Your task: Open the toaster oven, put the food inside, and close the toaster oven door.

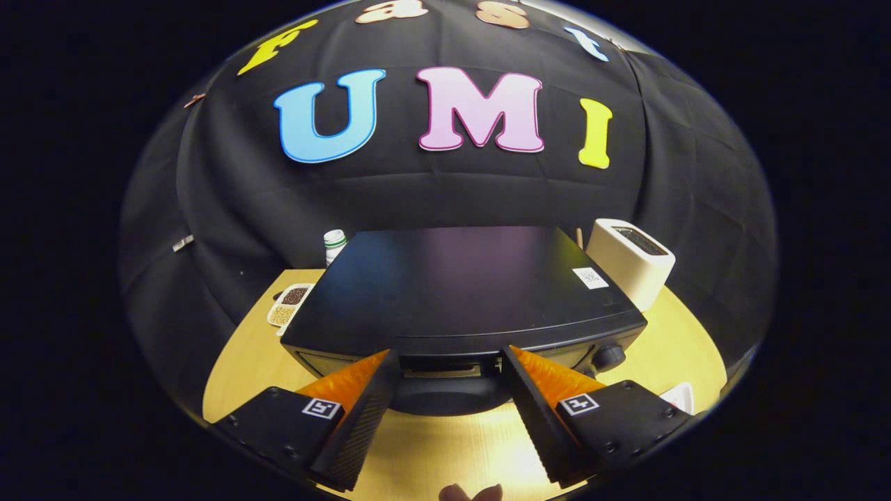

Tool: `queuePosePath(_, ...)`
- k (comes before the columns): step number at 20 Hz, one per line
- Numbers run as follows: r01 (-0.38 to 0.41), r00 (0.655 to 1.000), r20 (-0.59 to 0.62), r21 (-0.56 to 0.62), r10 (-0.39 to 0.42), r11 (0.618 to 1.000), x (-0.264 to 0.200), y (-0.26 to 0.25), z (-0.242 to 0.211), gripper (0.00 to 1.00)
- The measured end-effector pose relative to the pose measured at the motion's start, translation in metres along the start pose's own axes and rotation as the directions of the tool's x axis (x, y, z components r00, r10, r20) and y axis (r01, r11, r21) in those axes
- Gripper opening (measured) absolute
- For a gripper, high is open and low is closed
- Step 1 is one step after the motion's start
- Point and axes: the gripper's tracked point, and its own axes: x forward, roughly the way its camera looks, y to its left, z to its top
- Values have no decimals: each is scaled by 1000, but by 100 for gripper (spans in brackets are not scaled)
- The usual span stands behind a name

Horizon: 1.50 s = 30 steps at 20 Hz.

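Observation:
A black toaster oven [459,285] stands on the wooden table [243,369], seen from above its front. Its dark rounded door handle [445,400] lies between my fingers, low on the front. My gripper [449,353] is open, one fingertip on each side of the handle and close to the oven's front, with neither pressing on it. A narrow gap shows above the handle; I cannot tell how far the door stands from the body. A control knob [609,356] sits on the front, right of my fingers. A small pinkish thing [470,492] lies on the table behind my fingers; what it is stays unclear.
A white pop-up toaster [630,263] stands right of the oven. Left of it are a white bottle with a green cap [335,243] and a small tray of grains [289,305]. A white object's edge [681,396] peeks out beside my right finger. Black cloth walls close in behind.

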Motion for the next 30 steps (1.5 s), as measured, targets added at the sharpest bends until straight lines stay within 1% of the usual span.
queuePosePath(2,-9,1000,-3,5,9,1000,-4,-1,-3,99)
queuePosePath(6,-33,999,-21,21,33,999,-21,-1,-20,99)
queuePosePath(8,-36,999,-35,32,37,999,-32,-2,-33,99)
queuePosePath(11,-30,997,-65,20,31,999,-46,-2,-54,99)
queuePosePath(15,-29,990,-137,1,29,1000,-61,-3,-91,99)
queuePosePath(18,-39,977,-209,2,38,999,-67,-4,-124,98)
queuePosePath(20,-44,961,-275,-1,42,999,-67,-6,-149,97)
queuePosePath(22,-70,942,-328,-5,65,998,-69,-7,-169,98)
queuePosePath(26,-116,939,-330,-29,100,993,-79,-19,-175,97)
queuePosePath(30,-173,932,-321,20,170,985,-94,-31,-162,97)
